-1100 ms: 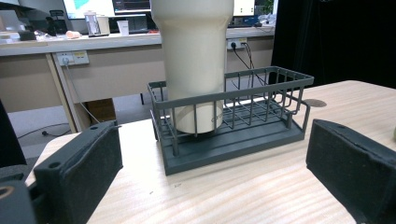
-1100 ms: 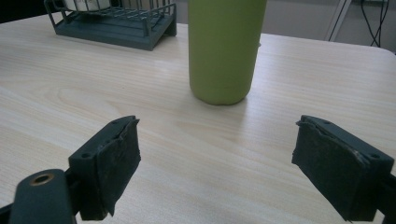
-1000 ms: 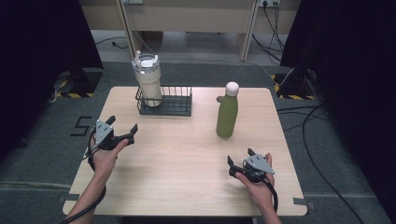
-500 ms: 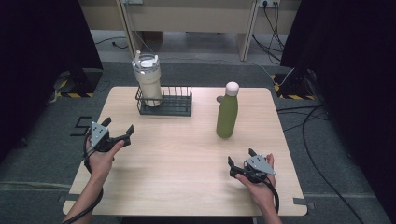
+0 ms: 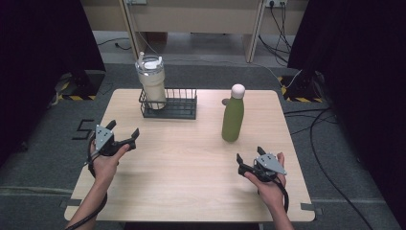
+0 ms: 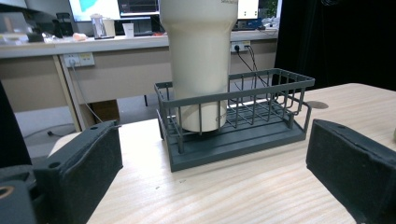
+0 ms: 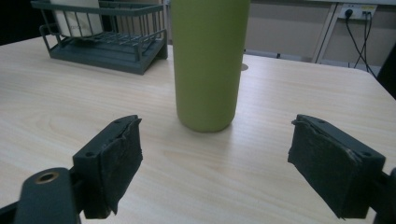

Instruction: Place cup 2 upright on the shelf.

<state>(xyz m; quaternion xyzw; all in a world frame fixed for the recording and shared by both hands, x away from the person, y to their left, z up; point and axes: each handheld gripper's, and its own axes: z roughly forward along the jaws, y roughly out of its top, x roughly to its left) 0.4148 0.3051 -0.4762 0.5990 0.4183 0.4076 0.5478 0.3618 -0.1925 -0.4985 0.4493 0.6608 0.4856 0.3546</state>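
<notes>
1. Two grippers sat over the table (image 5: 191,191), one at each side, both with jaws spread wide and nothing between them.
2. At the left edge, the left gripper (image 5: 123,135) was held in a hand (image 5: 106,162) whose forearm came in from the near side; its jaws pointed right and a little far, toward the rack (image 5: 173,111).
3. From the left gripper view, the rack (image 6: 233,135) stood straight ahead between the two black pads (image 6: 88,168), well apart from them.
4. Far left on the table, the dark wire rack held a cream tumbler (image 5: 152,86) upright in its left end; the rest of the rack was bare.
5. The tumbler (image 6: 201,60) rested on the rack's floor, just inside the near-left corner of the wire wall.
6. Right of the rack, a green bottle (image 5: 233,116) with a white cap stood upright on the bare wood, apart from the rack.
7. Near right, the right gripper (image 5: 248,158) lay in the other hand (image 5: 270,184), just near of the bottle and pointing left and far.
8. In the right gripper view, the bottle (image 7: 208,65) stood centred ahead of the open pads (image 7: 119,158), not touching either.
</notes>
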